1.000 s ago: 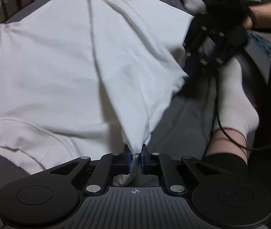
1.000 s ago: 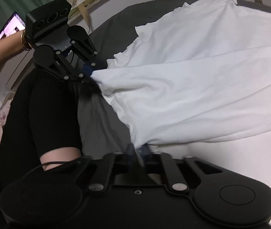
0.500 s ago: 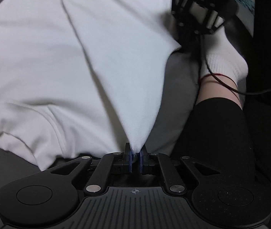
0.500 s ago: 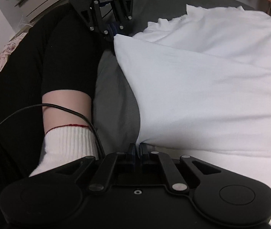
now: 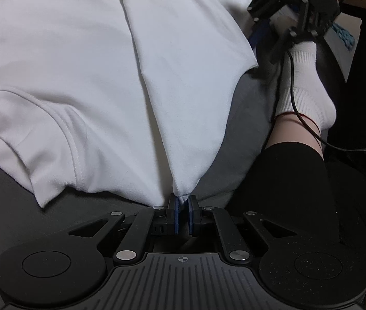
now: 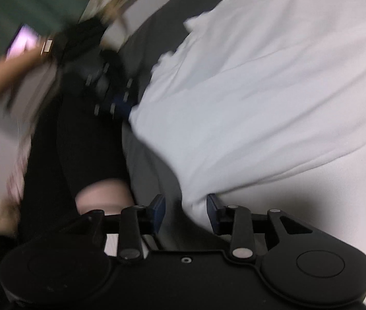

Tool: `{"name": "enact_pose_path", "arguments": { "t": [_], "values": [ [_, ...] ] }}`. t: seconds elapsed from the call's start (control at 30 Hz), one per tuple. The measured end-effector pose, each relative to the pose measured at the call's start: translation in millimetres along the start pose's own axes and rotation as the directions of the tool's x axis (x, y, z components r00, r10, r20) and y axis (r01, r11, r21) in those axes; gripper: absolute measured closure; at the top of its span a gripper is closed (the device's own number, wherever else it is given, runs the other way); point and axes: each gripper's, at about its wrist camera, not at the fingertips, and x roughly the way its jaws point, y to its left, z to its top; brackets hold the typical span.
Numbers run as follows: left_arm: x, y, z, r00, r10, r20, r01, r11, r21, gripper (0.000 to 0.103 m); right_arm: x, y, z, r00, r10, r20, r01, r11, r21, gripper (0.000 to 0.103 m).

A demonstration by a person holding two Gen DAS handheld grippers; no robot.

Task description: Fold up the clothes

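Observation:
A white T-shirt [image 5: 85, 59] lies spread on a grey bed cover, one side folded over into a long flap [image 5: 188, 82]. My left gripper [image 5: 182, 204] is shut on the near corner of that flap, low over the cover. My right gripper [image 6: 185, 206] stands open, its blue pads on either side of the flap's other corner [image 6: 196, 201], which rests loosely between them. The left wrist view shows the right gripper [image 5: 286, 18] at the upper right, beside the flap's far edge. In the blurred right wrist view, the left gripper [image 6: 116, 98] touches the shirt's corner.
A person's leg in black fabric [image 5: 299, 180] with a white sock [image 5: 304, 95] lies right of the shirt, and a black cable [image 5: 312, 134] runs across it. Grey bed cover [image 5: 7, 193] shows at lower left. Blurred clutter and a lit screen [image 6: 23, 41] sit behind.
The right gripper has opened and let go of the shirt corner, and its view has swung and blurred. The left gripper keeps its hold on the flap's corner.

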Motion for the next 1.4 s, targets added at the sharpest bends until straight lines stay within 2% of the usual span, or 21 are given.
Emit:
{"name": "enact_pose_path", "arguments": {
  "t": [0.03, 0.07, 0.1, 0.13, 0.2, 0.3, 0.4, 0.5, 0.63, 0.73, 0.77, 0.8, 0.83, 0.87, 0.9, 0.97, 1.07, 1.17, 1.23, 1.33, 1.4],
  "values": [
    [-1, 0, 1, 1.0, 0.001, -0.007, -0.001, 1.0, -0.011, 0.097, 4, -4, 0, 1.0, -0.005, -0.006, 0.005, 0.999, 0.044, 0.069],
    [-1, 1, 1, 1.0, 0.002, -0.016, -0.002, 1.0, -0.019, 0.097, 8, -7, 0, 1.0, -0.009, -0.013, 0.01, 0.996, 0.087, 0.079],
    [-1, 2, 1, 1.0, 0.003, -0.028, -0.004, 1.0, -0.023, 0.098, 11, -11, 0, 1.0, -0.011, -0.023, 0.014, 0.992, 0.125, 0.095],
    [-1, 2, 1, 0.999, 0.004, -0.04, -0.005, 1.0, -0.026, 0.099, 12, -13, -2, 0.999, -0.006, -0.046, 0.012, 0.99, 0.143, 0.099],
    [3, 1, -1, 0.997, 0.002, -0.079, -0.004, 1.0, -0.027, 0.101, 14, -18, -7, 0.996, 0.006, -0.088, 0.01, 0.984, 0.175, 0.101],
    [4, 6, -3, 0.997, -0.015, -0.076, 0.011, 0.998, -0.058, 0.102, 13, -19, -14, 0.993, 0.002, -0.115, 0.02, 0.982, 0.187, 0.101],
    [2, 8, -4, 0.998, -0.028, -0.06, 0.023, 0.996, -0.08, 0.101, 12, -13, -14, 0.984, 0.017, -0.175, 0.015, 0.983, 0.18, 0.093],
    [-12, 14, -6, 0.997, -0.06, -0.058, 0.052, 0.991, -0.122, 0.101, 0, -2, -15, 0.974, 0.014, -0.225, 0.012, 0.993, 0.115, 0.073],
    [-39, 17, -8, 0.997, -0.073, -0.017, 0.07, 0.99, -0.126, 0.1, -27, -5, 1, 0.985, -0.055, -0.164, 0.072, 0.992, 0.1, 0.063],
    [-56, 22, -9, 0.999, -0.026, 0.04, 0.03, 0.992, -0.124, 0.087, -43, -8, 16, 0.988, -0.126, -0.089, 0.135, 0.986, 0.099, 0.059],
    [-62, 24, -10, 0.998, 0.004, 0.058, 0.003, 0.992, -0.128, 0.077, -46, -9, 20, 0.986, -0.153, -0.066, 0.159, 0.983, 0.096, 0.058],
    [-67, 27, -12, 0.997, 0.035, 0.075, -0.025, 0.991, -0.135, 0.061, -48, -8, 24, 0.983, -0.175, -0.05, 0.179, 0.979, 0.094, 0.057],
    [-72, 30, -14, 0.994, 0.068, 0.091, -0.054, 0.988, -0.144, 0.053, -49, -6, 27, 0.98, -0.197, -0.033, 0.199, 0.976, 0.086, 0.056],
    [-77, 32, -17, 0.989, 0.101, 0.106, -0.084, 0.985, -0.154, 0.042, -51, -4, 30, 0.976, -0.219, -0.016, 0.219, 0.972, 0.079, 0.049],
    [-83, 36, -19, 0.983, 0.136, 0.124, -0.115, 0.98, -0.164, 0.039, -52, -2, 33, 0.971, -0.238, 0.004, 0.237, 0.969, 0.074, 0.041],
    [-91, 44, -21, 0.961, 0.228, 0.153, -0.196, 0.96, -0.202, 0.039, -55, -1, 37, 0.966, -0.253, 0.056, 0.248, 0.966, 0.075, 0.039],
    [-102, 67, -24, 0.916, 0.366, 0.165, -0.298, 0.895, -0.332, 0.039, -51, -1, 45, 0.959, -0.268, 0.09, 0.263, 0.963, 0.068, 0.039],
    [-99, 89, -27, 0.87, 0.46, 0.177, -0.323, 0.804, -0.499, 0.039, -27, 9, 57, 0.957, -0.277, 0.081, 0.276, 0.961, 0.018, 0.037],
    [-103, 102, -31, 0.835, 0.496, 0.236, -0.288, 0.761, -0.581, 0.039, -12, 18, 63, 0.958, -0.272, 0.088, 0.276, 0.961, -0.036, 0.037],
    [-105, 116, -32, 0.752, 0.58, 0.313, -0.22, 0.668, -0.711, 0.039, 15, 35, 72, 0.97, -0.236, 0.061, 0.242, 0.964, -0.109, 0.036],
    [-104, 123, -28, 0.677, 0.674, 0.295, -0.201, 0.555, -0.808, 0.039, 33, 47, 79, 0.977, -0.212, 0.039, 0.215, 0.964, -0.155, 0.035]
  ]
}}
